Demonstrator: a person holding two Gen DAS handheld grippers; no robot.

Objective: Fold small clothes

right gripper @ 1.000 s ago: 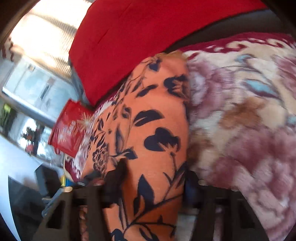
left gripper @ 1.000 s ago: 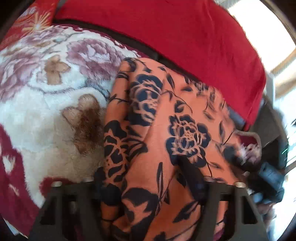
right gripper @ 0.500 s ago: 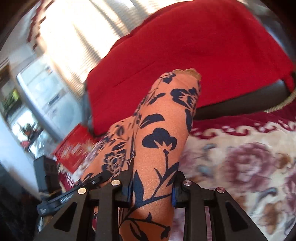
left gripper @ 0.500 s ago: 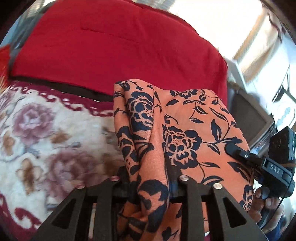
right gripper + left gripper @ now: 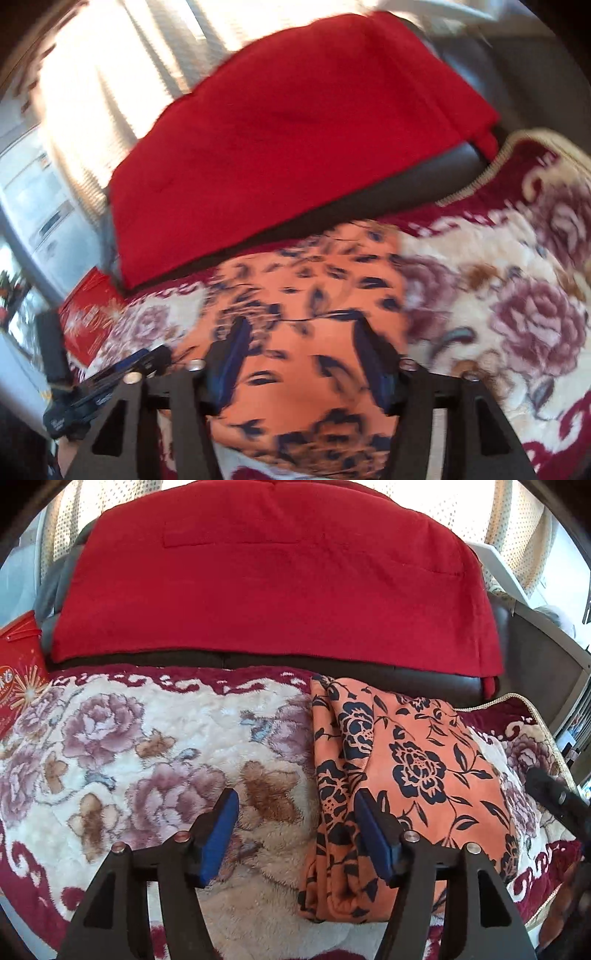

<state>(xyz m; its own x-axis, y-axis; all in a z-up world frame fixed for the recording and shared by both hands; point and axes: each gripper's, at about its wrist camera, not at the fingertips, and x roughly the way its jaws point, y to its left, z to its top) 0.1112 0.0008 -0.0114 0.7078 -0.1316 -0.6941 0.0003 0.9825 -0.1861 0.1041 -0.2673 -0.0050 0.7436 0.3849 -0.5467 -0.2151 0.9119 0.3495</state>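
The orange garment (image 5: 417, 775), printed with dark blue flowers and leaves, lies folded into a long narrow bundle on the floral blanket (image 5: 155, 746). Its far end reaches the blanket's dark red border, close to the strip of dark seat under the red cover (image 5: 273, 579), and its near end bunches into soft rolls toward the camera.

In the left wrist view the left claw (image 5: 295, 830) is released and its jaws are opening; nothing is clamped. Its blue pads (image 5: 218, 834) stand wide apart: the left finger is over bare blanket beside the garment, and the right finger overlaps the garment's left folded edge in the picture, though whether it touches the cloth I cannot tell. Between the two fingers is mostly cream and brown blanket pile plus the garment's left edge.

In the right wrist view, which is blurred, the right claw (image 5: 299, 354) is also released, jaws opening, with the garment spread under and between its fingers but not pinched. The other claw's dark body shows beside the garment's left side in this view.

A red printed box (image 5: 18, 675) sits at the blanket's far left corner, well apart from the garment. Bright curtains (image 5: 110, 74) hang behind the red cover.
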